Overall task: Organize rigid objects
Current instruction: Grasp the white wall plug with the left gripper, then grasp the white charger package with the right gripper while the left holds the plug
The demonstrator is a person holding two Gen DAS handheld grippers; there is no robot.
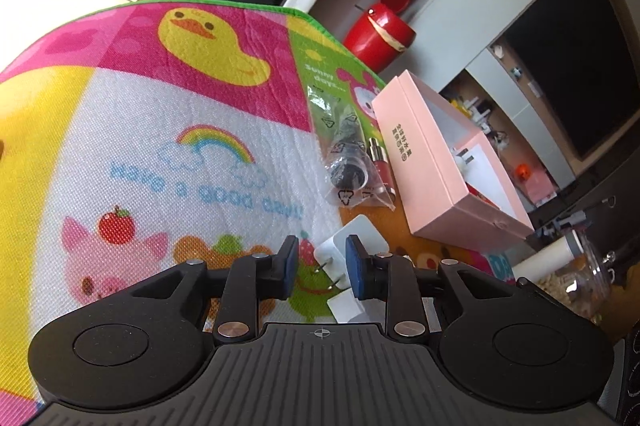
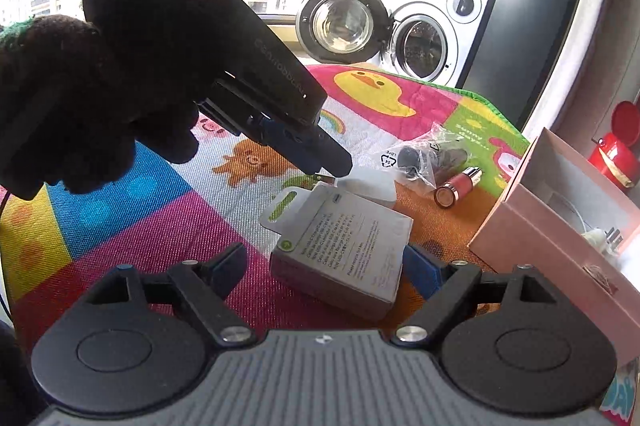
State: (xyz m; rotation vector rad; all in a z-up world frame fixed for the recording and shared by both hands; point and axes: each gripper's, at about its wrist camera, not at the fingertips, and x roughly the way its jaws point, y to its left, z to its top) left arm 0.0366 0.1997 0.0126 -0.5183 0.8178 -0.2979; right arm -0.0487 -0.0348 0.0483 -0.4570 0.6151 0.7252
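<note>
Right wrist view: grey carton (image 2: pixel 340 250) lies on the play mat (image 2: pixel 120 209), between the right gripper (image 2: pixel 332 266) with fingers spread, not pressing. Pink box (image 2: pixel 560 250) stands open at three o'clock. Step: approach; next, close and carry. Left gripper (image 1: pixel 322 266) straddles a white plug (image 1: pixel 352 238); contact apparently absent.

Both grippers, left gripper (image 1: pixel 322 268) and right gripper (image 2: pixel 326 268), have black linked arms, silver pivot screws, blue finger pads and ribbed grey bodies, and a dark knitted glove (image 2: pixel 76 105) with a green cuff covers the hand.
</note>
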